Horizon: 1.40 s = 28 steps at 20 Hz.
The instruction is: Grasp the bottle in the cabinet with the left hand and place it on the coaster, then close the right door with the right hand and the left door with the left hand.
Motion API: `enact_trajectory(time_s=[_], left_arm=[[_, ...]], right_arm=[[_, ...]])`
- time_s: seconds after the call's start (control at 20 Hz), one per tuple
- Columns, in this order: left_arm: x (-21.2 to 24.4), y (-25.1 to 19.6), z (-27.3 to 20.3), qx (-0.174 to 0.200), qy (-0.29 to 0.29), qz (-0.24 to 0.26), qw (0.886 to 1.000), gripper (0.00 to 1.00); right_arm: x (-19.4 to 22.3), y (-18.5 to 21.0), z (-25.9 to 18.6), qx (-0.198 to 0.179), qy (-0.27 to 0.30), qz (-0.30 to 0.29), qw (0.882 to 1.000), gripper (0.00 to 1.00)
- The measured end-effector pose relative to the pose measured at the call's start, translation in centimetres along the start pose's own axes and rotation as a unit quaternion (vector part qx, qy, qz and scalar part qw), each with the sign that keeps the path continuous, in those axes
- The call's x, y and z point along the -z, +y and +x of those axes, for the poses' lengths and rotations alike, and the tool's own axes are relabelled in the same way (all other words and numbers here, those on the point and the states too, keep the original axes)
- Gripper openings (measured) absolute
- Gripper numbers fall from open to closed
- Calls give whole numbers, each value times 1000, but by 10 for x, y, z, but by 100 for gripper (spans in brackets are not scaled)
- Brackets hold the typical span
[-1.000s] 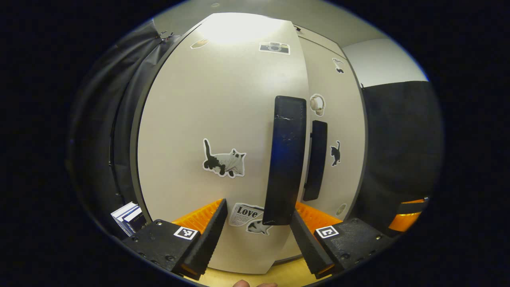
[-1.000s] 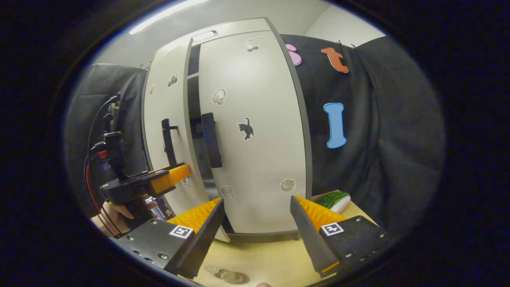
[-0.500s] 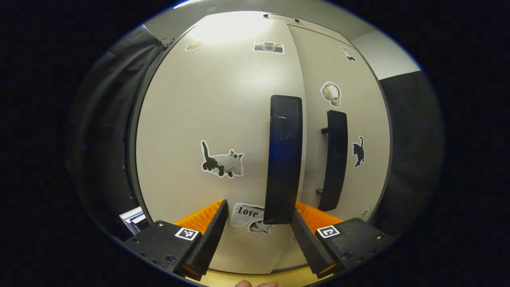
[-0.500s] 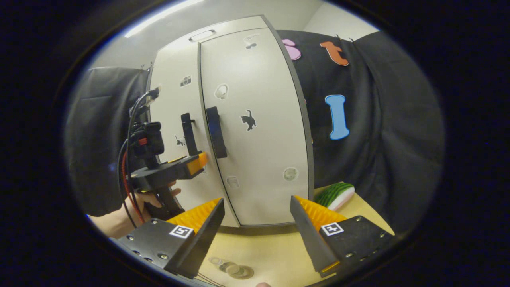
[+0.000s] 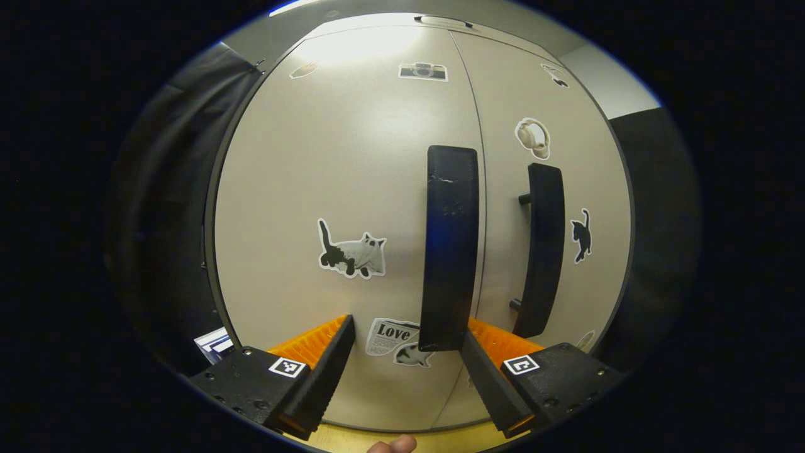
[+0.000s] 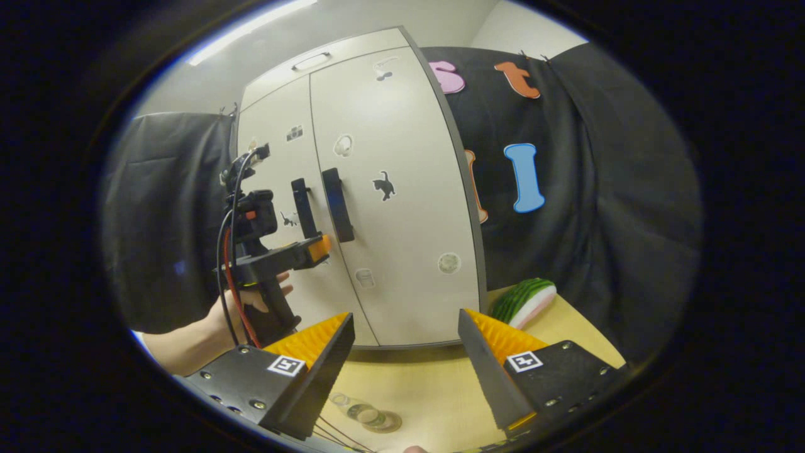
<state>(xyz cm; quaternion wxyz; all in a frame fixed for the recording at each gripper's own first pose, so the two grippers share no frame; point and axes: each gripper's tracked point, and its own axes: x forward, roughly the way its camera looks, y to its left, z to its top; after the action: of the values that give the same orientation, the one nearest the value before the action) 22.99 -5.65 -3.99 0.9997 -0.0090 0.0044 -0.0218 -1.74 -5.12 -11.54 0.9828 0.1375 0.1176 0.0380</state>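
Observation:
The pale cabinet stands with its left door (image 5: 339,189) and right door (image 5: 503,251) both flush, no gap between them. My left gripper (image 5: 407,333) is open, right up against the left door, and the lower end of that door's dark handle (image 5: 449,245) sits just in front of its right finger. In the right gripper view, a hand (image 6: 251,302) holds the left gripper (image 6: 308,248) against the left door (image 6: 277,170). My right gripper (image 6: 405,321) is open and empty, back from the right door (image 6: 409,239). Low on the table, a clear bottle (image 6: 365,415) stands on a round coaster (image 6: 385,426).
A watermelon-slice toy (image 6: 523,302) lies on the wooden table (image 6: 427,390) at the cabinet's right corner. Books (image 5: 214,343) stand left of the cabinet. Black cloth hangs on both sides. The right door's handle (image 5: 541,251) is close beside the left one.
The left door has swung fully shut with my left gripper against it, closing the dark gap. My right gripper has drawn back from the cabinet.

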Motion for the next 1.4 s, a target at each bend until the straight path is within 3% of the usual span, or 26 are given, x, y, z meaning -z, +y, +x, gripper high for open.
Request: enact_trajectory(time_s=[0.15,0.4,0.85,1.15,1.4], left_arm=[[-13,-3,-23,6,-9,-12,1000,99],[-41,0,-91,11,-30,10,999,95],[-31,24,-207,-6,-12,-2,1000,95],[-20,27,-236,-10,-1,-25,1000,96],[-22,29,-242,-15,-7,-26,1000,96]], right_arm=[[-7,3,-6,-4,-7,-5,1000,100],[-34,17,-2,-8,-34,-12,999,100],[-71,32,-6,14,-84,-50,995,100],[-84,28,-19,48,-113,-78,989,96],[-85,26,-28,59,-121,-85,987,100]])
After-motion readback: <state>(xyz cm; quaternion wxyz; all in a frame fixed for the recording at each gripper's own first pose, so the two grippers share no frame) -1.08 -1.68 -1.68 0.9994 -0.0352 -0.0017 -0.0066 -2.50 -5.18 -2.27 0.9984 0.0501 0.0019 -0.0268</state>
